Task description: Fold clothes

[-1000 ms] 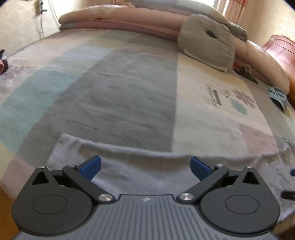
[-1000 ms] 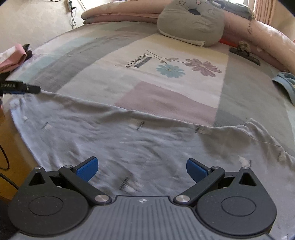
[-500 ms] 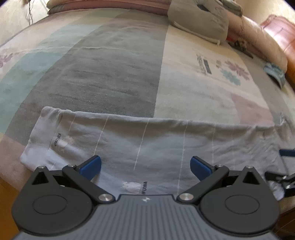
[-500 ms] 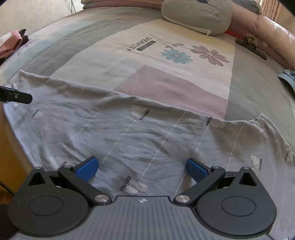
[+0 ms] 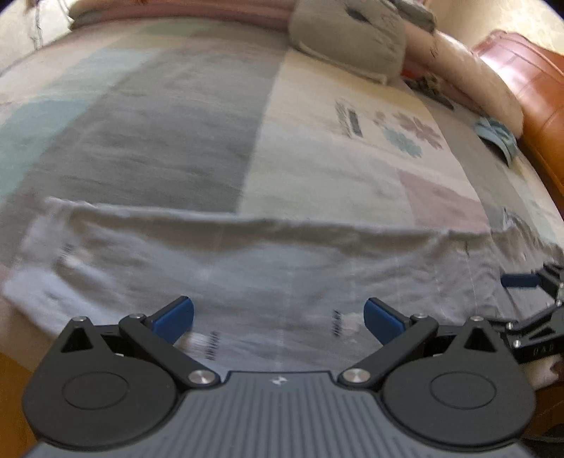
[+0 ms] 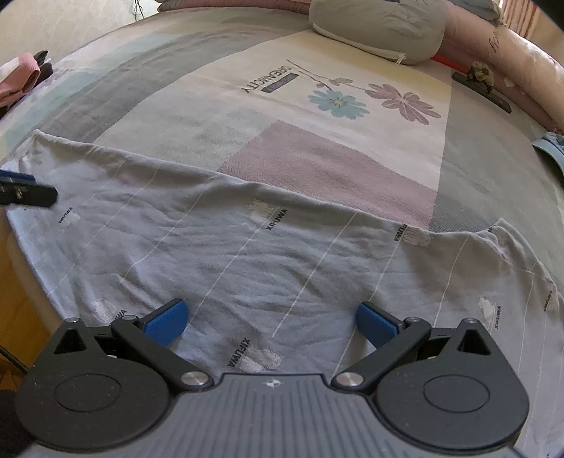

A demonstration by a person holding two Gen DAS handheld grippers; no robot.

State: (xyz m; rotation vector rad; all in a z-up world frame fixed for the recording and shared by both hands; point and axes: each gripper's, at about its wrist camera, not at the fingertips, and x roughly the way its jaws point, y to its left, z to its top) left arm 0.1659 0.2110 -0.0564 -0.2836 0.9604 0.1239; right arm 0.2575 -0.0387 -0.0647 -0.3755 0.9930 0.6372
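A pale grey garment (image 6: 268,253) with thin white stripes and small printed logos lies spread flat along the near edge of the bed. My right gripper (image 6: 271,322) hovers open above its near hem, nothing between the blue pads. In the blurred left wrist view the same garment (image 5: 246,260) stretches across the frame, and my left gripper (image 5: 280,315) is open over it, holding nothing. The right gripper's blue finger (image 5: 521,281) shows at the right edge of the left view. The left gripper's finger (image 6: 24,192) pokes in at the left edge of the right view.
The bed carries a patchwork sheet (image 6: 317,105) with a flower print. A grey pillow (image 6: 380,28) and rolled pink bedding (image 6: 514,63) lie at the far side. Pink clothes (image 6: 17,77) sit far left, a blue item (image 6: 550,148) far right. A wooden headboard (image 5: 528,81) rises at right.
Both grippers stayed open. The views dipped toward the garment and shifted slightly; the left view is now blurred by motion. The garment lies flat much as half a second ago.
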